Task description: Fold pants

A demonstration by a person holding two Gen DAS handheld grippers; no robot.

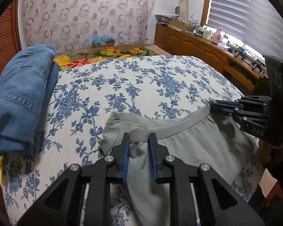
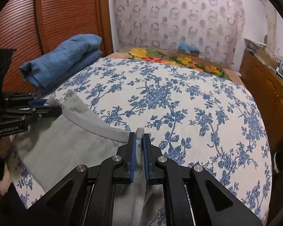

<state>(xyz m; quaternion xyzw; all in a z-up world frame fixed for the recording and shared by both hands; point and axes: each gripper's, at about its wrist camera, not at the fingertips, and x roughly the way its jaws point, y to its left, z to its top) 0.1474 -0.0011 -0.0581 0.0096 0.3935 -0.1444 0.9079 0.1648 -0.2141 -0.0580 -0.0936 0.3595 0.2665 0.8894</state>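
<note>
Pale grey-green pants (image 1: 198,143) with a grey waistband lie at the near edge of the bed. The waistband hangs in a curve between my two grippers. My left gripper (image 1: 138,138) is shut on a bunched fold of waistband at its left end. The right wrist view shows this gripper (image 2: 47,103) from the side, holding that corner. My right gripper (image 2: 139,137) is shut on the other end of the waistband, with cloth pinched between its blue pads. It enters the left wrist view from the right (image 1: 214,105). The pant legs (image 2: 66,146) drop below the frames, out of sight.
The bed has a white cover with blue flowers (image 1: 141,79). Folded blue denim (image 1: 22,94) sits at its far left corner, next to a slatted wooden door (image 2: 62,15). A bright flowered blanket (image 1: 107,53) lies beyond. A wooden cabinet (image 1: 198,43) with clutter runs along the right.
</note>
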